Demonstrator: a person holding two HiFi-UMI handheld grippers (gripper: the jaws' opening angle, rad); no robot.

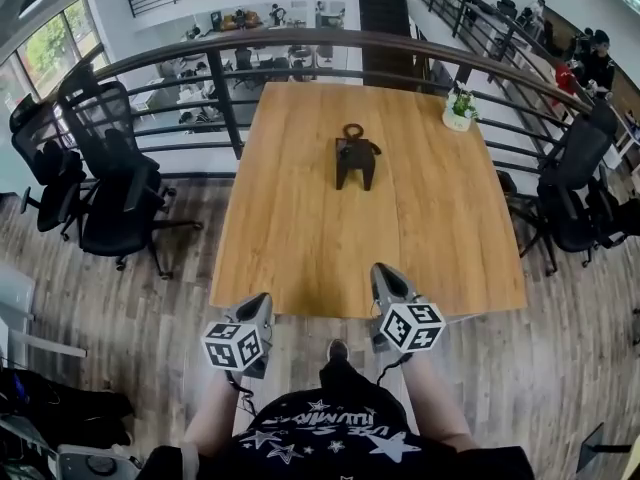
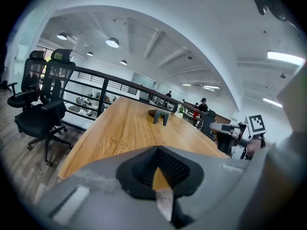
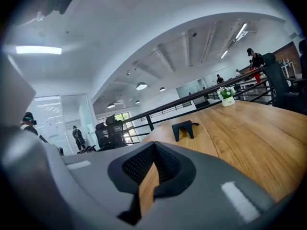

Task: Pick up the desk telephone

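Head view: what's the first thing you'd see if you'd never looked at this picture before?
Probably the dark desk telephone, alone near the middle of the big wooden table. Next, the left gripper and right gripper with their black-and-white marker cubes by the table's near edge, both shut and empty. A small potted plant sits at the far right corner.

Your counter (image 1: 300, 238) is smooth grained wood with a soft sheen. The telephone (image 1: 356, 160) looks matt black. The left gripper (image 2: 156, 149) and right gripper (image 3: 153, 144) are matt grey plastic, their jaws lined with black, finely ribbed pads (image 2: 143, 166).
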